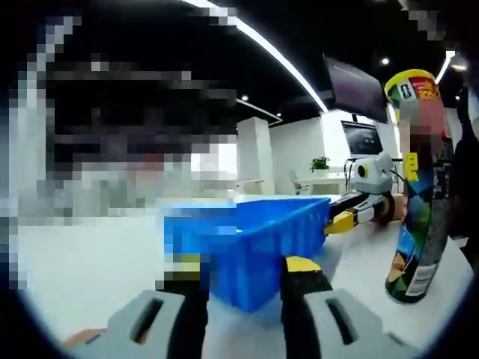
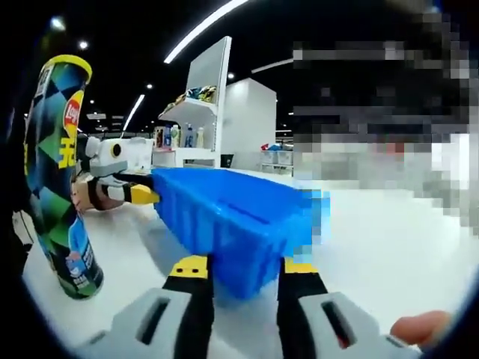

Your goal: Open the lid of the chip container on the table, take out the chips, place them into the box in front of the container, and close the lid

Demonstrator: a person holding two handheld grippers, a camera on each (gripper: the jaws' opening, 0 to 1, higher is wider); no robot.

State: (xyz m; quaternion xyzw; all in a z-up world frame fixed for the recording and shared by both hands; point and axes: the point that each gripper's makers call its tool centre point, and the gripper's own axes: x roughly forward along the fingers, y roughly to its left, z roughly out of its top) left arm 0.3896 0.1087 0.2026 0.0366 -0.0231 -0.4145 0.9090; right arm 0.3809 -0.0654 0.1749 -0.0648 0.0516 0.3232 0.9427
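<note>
White table (image 2: 389, 247), blue box (image 2: 224, 213), shelving (image 2: 196, 112) behind

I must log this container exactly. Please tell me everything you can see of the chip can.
The chip can is a tall cylinder printed in green, black, blue and yellow, with a red logo near the top and a yellow rim. It stands upright on the white table, beside the blue box, not touching it. Its lid looks closed. No tool touches it.
</note>
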